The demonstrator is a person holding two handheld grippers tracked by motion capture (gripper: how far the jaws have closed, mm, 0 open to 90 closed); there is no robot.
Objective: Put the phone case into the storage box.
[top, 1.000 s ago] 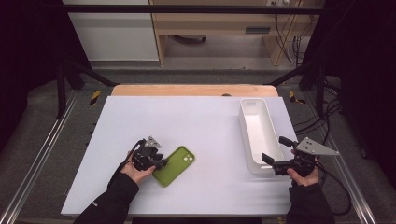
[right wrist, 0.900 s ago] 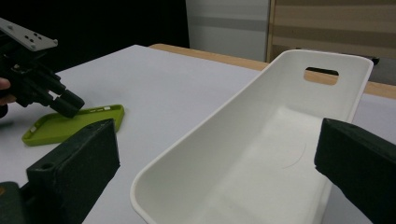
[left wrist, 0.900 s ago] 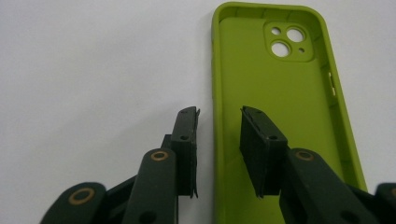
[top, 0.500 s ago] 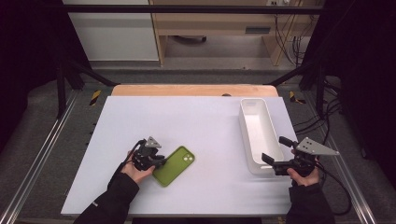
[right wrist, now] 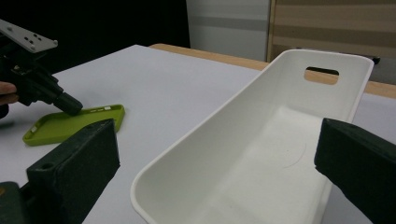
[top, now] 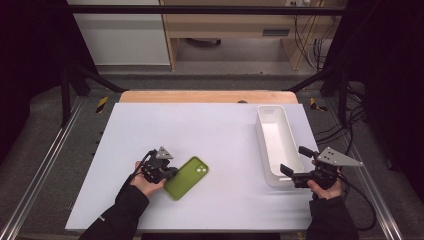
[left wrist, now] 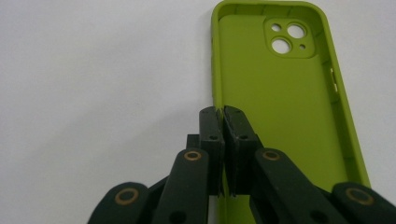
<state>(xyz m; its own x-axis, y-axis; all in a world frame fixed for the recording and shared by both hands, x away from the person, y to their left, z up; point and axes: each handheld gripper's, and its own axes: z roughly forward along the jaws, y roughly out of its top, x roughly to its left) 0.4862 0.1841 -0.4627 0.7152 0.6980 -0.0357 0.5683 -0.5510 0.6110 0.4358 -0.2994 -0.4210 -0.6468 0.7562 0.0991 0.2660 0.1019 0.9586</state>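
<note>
Pinching the side wall of the green phone case, my left gripper has its jaws pressed together on that rim. The case lies open side up, camera cutouts at its far end, on the white table left of centre. My right gripper is spread wide beside the white bin. Dark room beyond.

A white table was seen, with a wooden strip along its far edge. A green phone case lay on it toward the near left, open side up, its camera cutout at the far end. A long white bin stood on it at the right, well apart from the case, its handle slot at the far end.
</note>
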